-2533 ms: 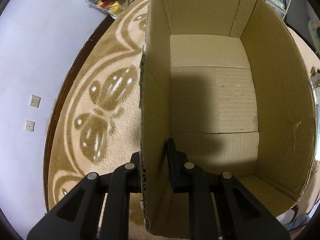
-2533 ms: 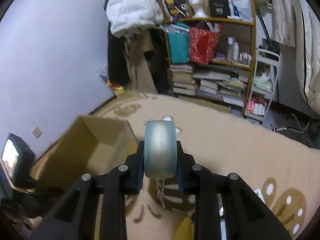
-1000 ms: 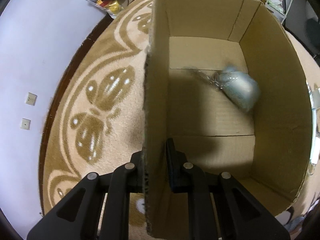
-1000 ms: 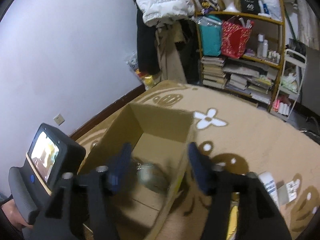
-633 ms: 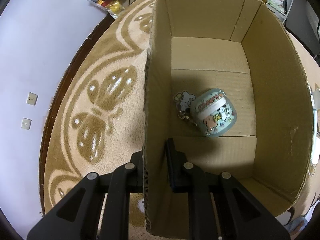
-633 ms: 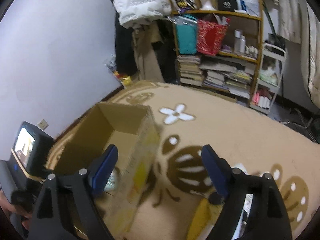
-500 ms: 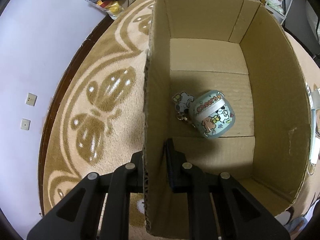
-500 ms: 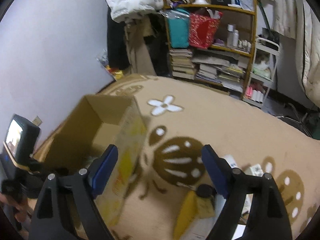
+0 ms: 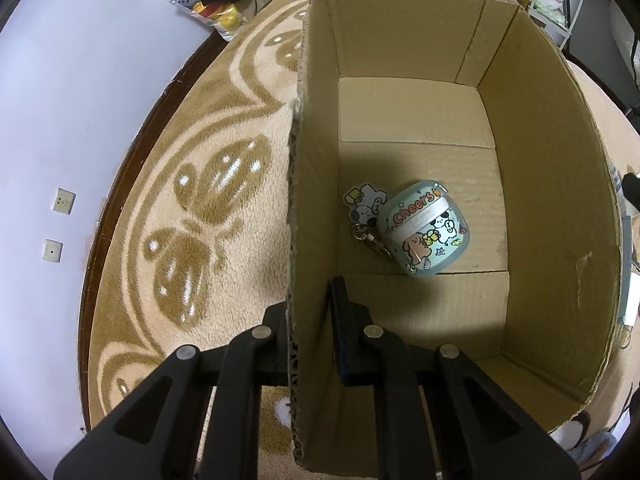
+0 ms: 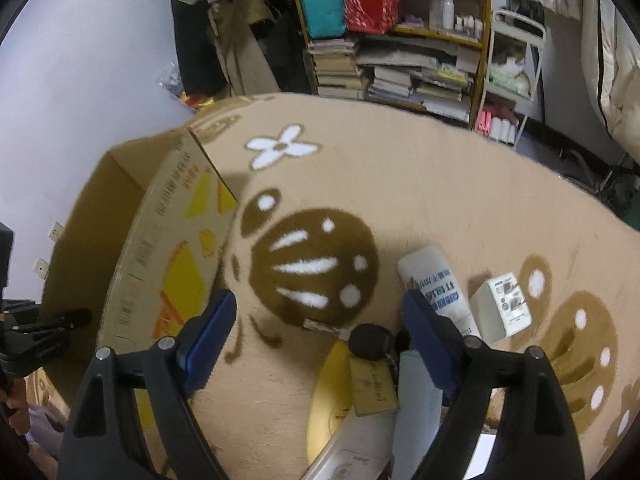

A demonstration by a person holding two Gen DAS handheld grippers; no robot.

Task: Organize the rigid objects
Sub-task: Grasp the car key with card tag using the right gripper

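A cardboard box [image 9: 552, 184] stands open on the carpet; it also shows in the right wrist view [image 10: 160, 248]. A light blue cartoon case [image 9: 424, 234] with a keychain charm [image 9: 364, 208] lies on the box floor. My left gripper [image 9: 310, 320] is shut on the box's left wall, one finger outside and one inside. My right gripper [image 10: 318, 324] is open and empty above the carpet, right of the box. Below it lie a black key fob with a tan tag [image 10: 370, 372], a yellow disc [image 10: 332, 404], a white tube [image 10: 436, 280] and a small white box [image 10: 502, 306].
A tan carpet [image 10: 400, 184] with brown patterns covers the floor. A bookshelf [image 10: 400, 40] with books and bags stands at the far wall, beside a white cart [image 10: 512, 64]. A purple wall [image 9: 80, 80] runs along the left.
The blue case left my right gripper and landed in the box, settling on its floor. My right gripper opened and swung right, away from the box, over the loose items.
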